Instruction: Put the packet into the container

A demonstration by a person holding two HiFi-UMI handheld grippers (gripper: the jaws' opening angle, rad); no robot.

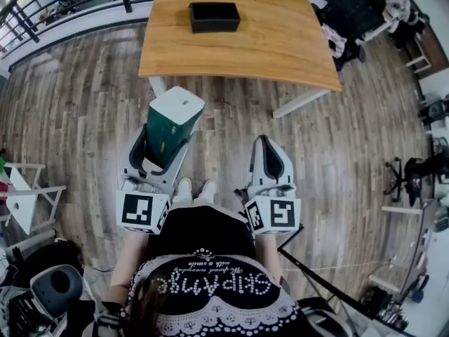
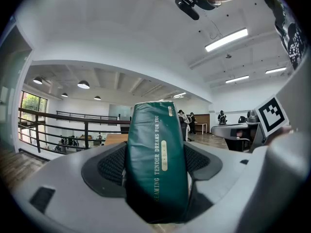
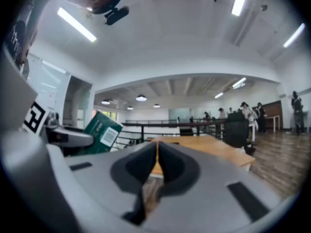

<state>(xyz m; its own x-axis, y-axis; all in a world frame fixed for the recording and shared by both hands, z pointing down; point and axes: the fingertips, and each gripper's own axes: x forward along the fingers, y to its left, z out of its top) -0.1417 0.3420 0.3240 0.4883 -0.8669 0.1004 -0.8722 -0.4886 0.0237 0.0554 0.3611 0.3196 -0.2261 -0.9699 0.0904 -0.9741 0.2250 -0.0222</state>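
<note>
- Nearest you, below your dark top, sit the two marker cubes; both tools are held low over the wooden floor, short of the worktop.
- Your left tongs are pinching the packet: the jaws stand wide, with their pads pressed against its two broad green sides.
- Green with a white end, the packet runs lengthwise along the jaws. Its free end sticks out forward and upward, toward the worktop.
- Your right tongs are pressed together with nothing between them, hanging level with the left.
- Well ahead, on the far half of the worktop, is the container, a black open box. It is well apart from both tools, roughly midway between their lines, with its long side running left to right.
- As I judge it, the move turns on carrying the left tool forward and a little to your right, then turning the packet's long axis to match the container's before lowering it in.
</note>
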